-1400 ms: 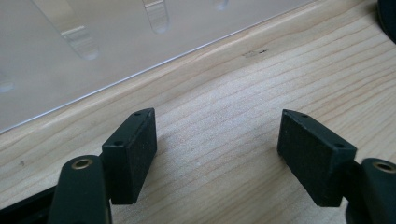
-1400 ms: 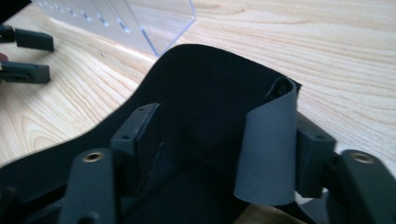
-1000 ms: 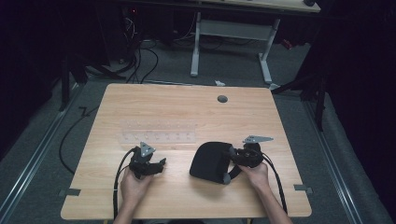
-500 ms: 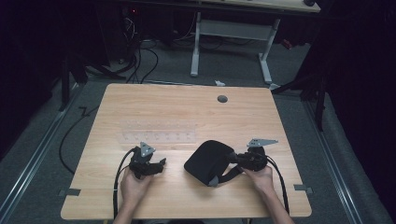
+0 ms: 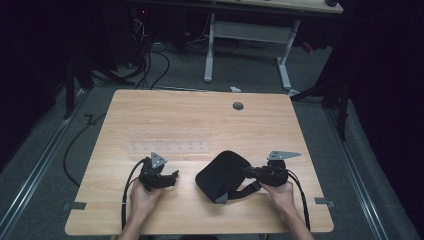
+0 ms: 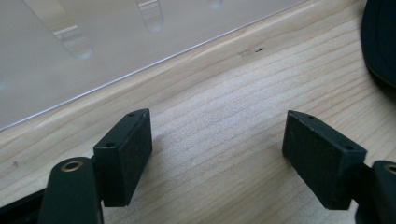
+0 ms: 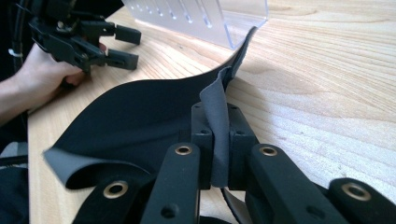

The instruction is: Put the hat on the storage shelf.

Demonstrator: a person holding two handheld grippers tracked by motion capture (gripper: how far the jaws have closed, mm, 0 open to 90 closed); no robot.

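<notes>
A black fabric pad (image 5: 220, 174) with a dark strap (image 5: 240, 192) lies on the wooden table (image 5: 200, 115), near its front edge. My right gripper (image 5: 248, 172) is shut on the pad's right edge and holds that edge raised; in the right gripper view the grey-backed fabric (image 7: 140, 116) is pinched between the jaws of the right gripper (image 7: 219, 140). My left gripper (image 5: 175, 176) rests on the table left of the pad. The left gripper (image 6: 217, 154) has just been opening its jaws, with only bare wood between them. The pad's edge (image 6: 380, 42) shows at far right.
A clear acrylic rack (image 5: 167, 141) with several slots lies flat behind the grippers, also seen as the rack (image 7: 201, 16) and as the rack (image 6: 93, 46). A grey cable grommet (image 5: 238, 106) sits near the table's far edge. Cables trail from both grippers toward the front.
My right gripper has closed on the pad's right edge and lifted it slightly, so the pad has shifted a little left and its strap now shows underneath. The left hand has stayed put.
</notes>
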